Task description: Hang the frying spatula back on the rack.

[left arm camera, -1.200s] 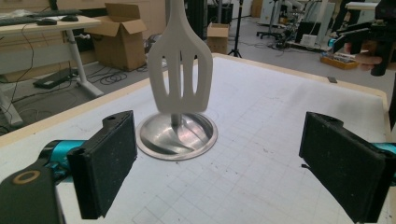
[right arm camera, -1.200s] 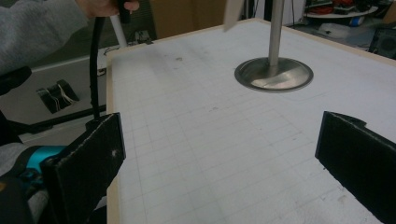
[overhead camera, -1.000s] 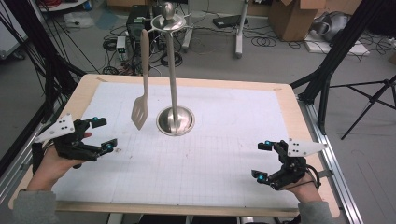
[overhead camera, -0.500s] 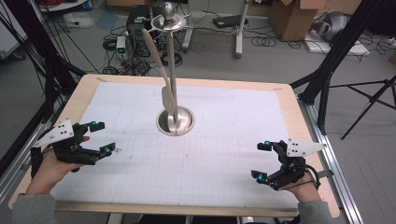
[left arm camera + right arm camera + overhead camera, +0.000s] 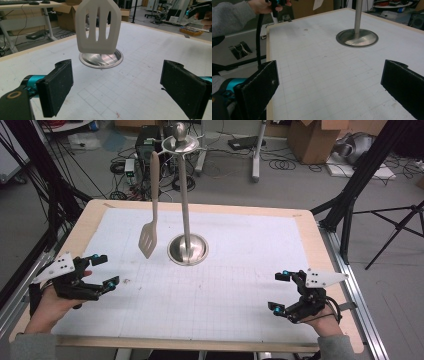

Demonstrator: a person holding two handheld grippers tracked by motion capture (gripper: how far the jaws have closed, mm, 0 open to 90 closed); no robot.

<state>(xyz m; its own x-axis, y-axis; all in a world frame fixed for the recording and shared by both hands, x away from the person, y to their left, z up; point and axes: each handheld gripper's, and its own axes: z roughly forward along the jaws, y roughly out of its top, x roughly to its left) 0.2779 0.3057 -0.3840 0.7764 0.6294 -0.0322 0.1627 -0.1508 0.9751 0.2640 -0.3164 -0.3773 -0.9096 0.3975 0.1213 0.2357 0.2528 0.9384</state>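
Slotted spatula hanging from a steel utensil stand on the bench

The bench (image 5: 320, 270) carries the stand (image 5: 187, 220) toward its far edge; the light, stiff slotted spatula (image 5: 148, 239) hangs free, best pinched across its blade. Left gripper (image 5: 99, 271) and right gripper (image 5: 279, 292) rest near the near corners, fingers (image 5: 57, 86) spread wide, empty.

Left claw (image 5: 99, 270) and right claw (image 5: 279, 291) both gape wide, held low, well apart, one in each hand.

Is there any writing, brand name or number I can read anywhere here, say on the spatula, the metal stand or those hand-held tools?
No readable text anywhere.
spatula: plain white, no marking.
stand: bare metal, no label.
left tool and right tool: no lettering visible.
cardboard boxes on the floor: any print is too small and blurred to read.
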